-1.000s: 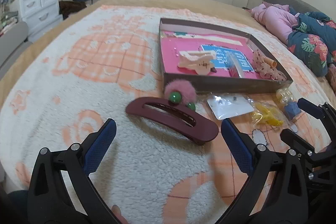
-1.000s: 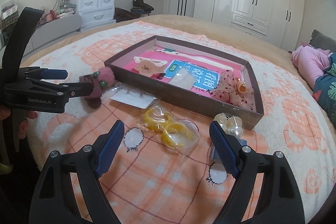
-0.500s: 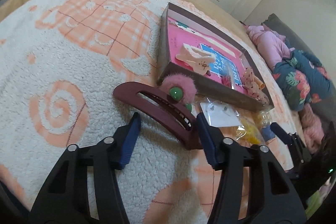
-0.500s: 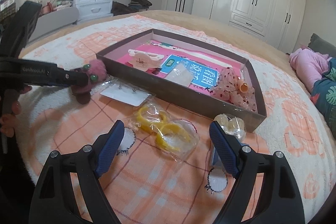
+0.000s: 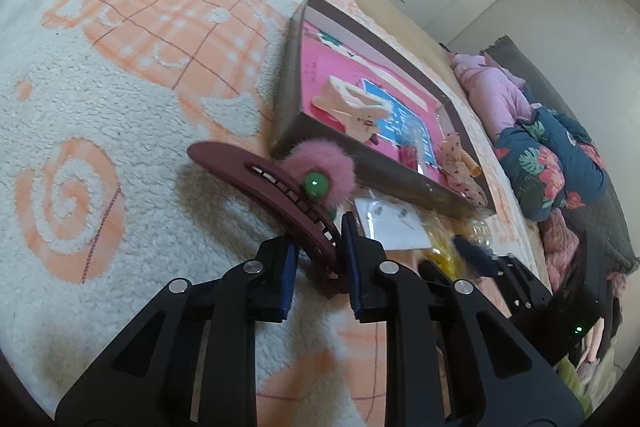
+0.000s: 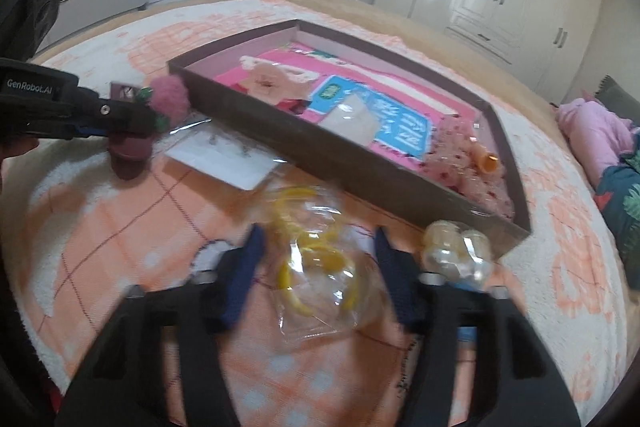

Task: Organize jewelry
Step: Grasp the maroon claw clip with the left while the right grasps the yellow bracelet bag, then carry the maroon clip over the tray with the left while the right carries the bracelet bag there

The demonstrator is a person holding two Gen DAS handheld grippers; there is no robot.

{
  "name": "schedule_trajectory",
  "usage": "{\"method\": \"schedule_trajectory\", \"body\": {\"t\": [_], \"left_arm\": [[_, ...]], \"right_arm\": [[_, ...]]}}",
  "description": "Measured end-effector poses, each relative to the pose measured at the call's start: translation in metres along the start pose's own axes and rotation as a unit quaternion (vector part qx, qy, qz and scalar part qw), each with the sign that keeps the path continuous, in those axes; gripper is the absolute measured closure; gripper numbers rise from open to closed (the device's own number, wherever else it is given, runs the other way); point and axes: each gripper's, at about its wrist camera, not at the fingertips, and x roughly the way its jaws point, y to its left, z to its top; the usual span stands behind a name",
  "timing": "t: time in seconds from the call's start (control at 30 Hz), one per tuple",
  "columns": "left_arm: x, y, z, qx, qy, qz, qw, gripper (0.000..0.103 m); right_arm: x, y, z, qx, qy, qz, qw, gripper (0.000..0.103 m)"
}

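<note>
A long maroon hair clip (image 5: pixel 256 171) lies on the fleecy orange-and-white blanket, against a pink pom-pom tie with green beads (image 5: pixel 324 171). My left gripper (image 5: pixel 320 263) is closing, and its blue pads press the clip's near end. The right wrist view shows that left gripper (image 6: pixel 140 119) at the left, with the clip (image 6: pixel 130 151) hanging under it. My right gripper (image 6: pixel 320 267) is closing over a clear bag of yellow hoops (image 6: pixel 312 227). The bag lies between its blurred fingers, and the pads stand a little off it. The brown jewelry box (image 6: pixel 320 163) stands just behind.
Beside the box lie an earring card in a clear sleeve (image 6: pixel 224 155) and a small bag of pale beads (image 6: pixel 456 255). Inside the box are a beige claw clip (image 5: pixel 352 107) and a spotted scrunchie (image 6: pixel 468 163). Folded clothes (image 5: pixel 552 163) are piled at the right.
My left gripper rolled, moved in and closed its jaws from wide apart onto the maroon clip's end. My right gripper sank toward the yellow hoop bag and its jaws narrowed around it.
</note>
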Motion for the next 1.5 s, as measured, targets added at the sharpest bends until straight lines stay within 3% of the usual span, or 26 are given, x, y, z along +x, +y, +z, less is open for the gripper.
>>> {"method": "schedule_trajectory", "body": {"t": [0.13, 0.4, 0.7, 1.5], "left_arm": [[-0.005, -0.004, -0.003, 0.011, 0.001, 0.001, 0.9999, 0.092], [-0.021, -0.009, -0.011, 0.028, -0.011, 0.012, 0.9995, 0.096], [-0.029, -0.029, -0.016, 0.064, -0.025, 0.021, 0.9974, 0.097], [-0.014, -0.089, -0.017, 0.145, -0.038, 0.035, 0.9881, 0.096]], "right_arm": [[-0.005, 0.006, -0.002, -0.012, -0.004, -0.001, 1.000, 0.066], [-0.024, -0.007, -0.009, 0.042, -0.006, 0.050, 0.998, 0.067], [-0.042, -0.015, -0.009, 0.065, -0.025, 0.057, 0.996, 0.067], [-0.070, -0.056, -0.002, 0.117, -0.072, 0.029, 0.990, 0.067]]}}
